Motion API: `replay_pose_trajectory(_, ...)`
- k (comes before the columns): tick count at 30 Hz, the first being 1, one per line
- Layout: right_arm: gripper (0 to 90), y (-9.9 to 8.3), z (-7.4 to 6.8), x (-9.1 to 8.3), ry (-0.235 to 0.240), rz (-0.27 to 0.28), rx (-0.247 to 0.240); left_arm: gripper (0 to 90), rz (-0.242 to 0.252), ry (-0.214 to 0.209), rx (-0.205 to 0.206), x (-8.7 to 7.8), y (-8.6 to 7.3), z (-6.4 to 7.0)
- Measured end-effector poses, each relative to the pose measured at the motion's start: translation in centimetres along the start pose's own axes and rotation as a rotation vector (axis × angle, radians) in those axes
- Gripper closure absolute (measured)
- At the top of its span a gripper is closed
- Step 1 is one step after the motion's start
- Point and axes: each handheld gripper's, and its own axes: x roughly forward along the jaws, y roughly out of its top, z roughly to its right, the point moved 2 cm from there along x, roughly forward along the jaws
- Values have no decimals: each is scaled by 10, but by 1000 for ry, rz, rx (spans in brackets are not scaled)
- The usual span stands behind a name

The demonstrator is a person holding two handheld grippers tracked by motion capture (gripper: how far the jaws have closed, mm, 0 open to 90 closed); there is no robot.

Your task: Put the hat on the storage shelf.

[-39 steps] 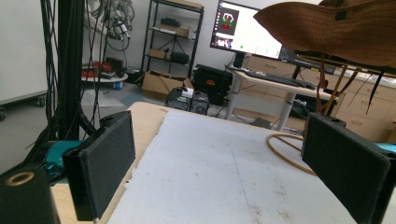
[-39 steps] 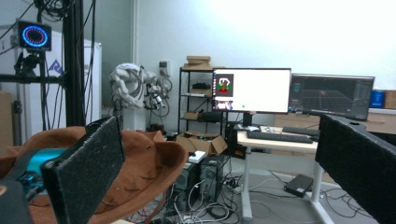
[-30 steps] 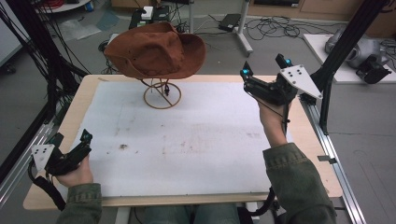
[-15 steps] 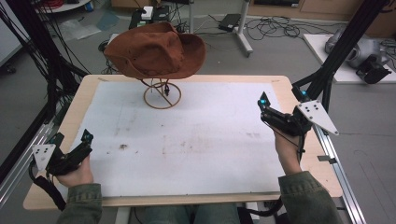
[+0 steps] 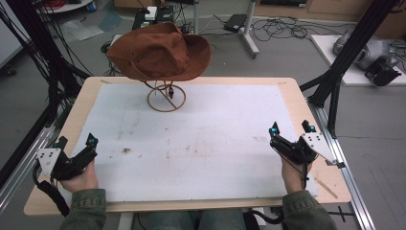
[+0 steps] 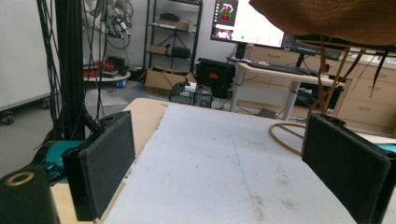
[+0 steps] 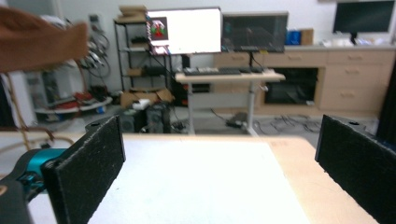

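A brown hat [image 5: 160,51] sits atop a wire stand [image 5: 166,97] at the far edge of a table [image 5: 191,207] covered by a white mat [image 5: 201,143]. The hat rides the stand brim-down, its crown hollow hidden. Well apart from it, near the front corners, a person holds the left gripper [image 5: 75,142] and the right gripper [image 5: 290,128], each with jaws spread wide and nothing between them, hovering over the mat.
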Motion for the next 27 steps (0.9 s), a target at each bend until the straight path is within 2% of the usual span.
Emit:
replay_pose_trajectory(3, 11, -17, -1, 1, -2, -56, -26, 101, -1, 1, 3, 0, 0, 1)
replay_pose_trajectory(6, 11, -30, -4, 1, 5, -81, -34, 101, 1, 1, 11, -1, 0, 1)
replay_pose_trajectory(11, 11, -29, -6, -1, 0, -52, -37, 101, -4, 0, 10, 0, -1, 0)
replay_pose_trajectory(27, 11, -31, -5, 0, 10, -66, -21, 101, -3, 1, 26, -1, -1, 1)
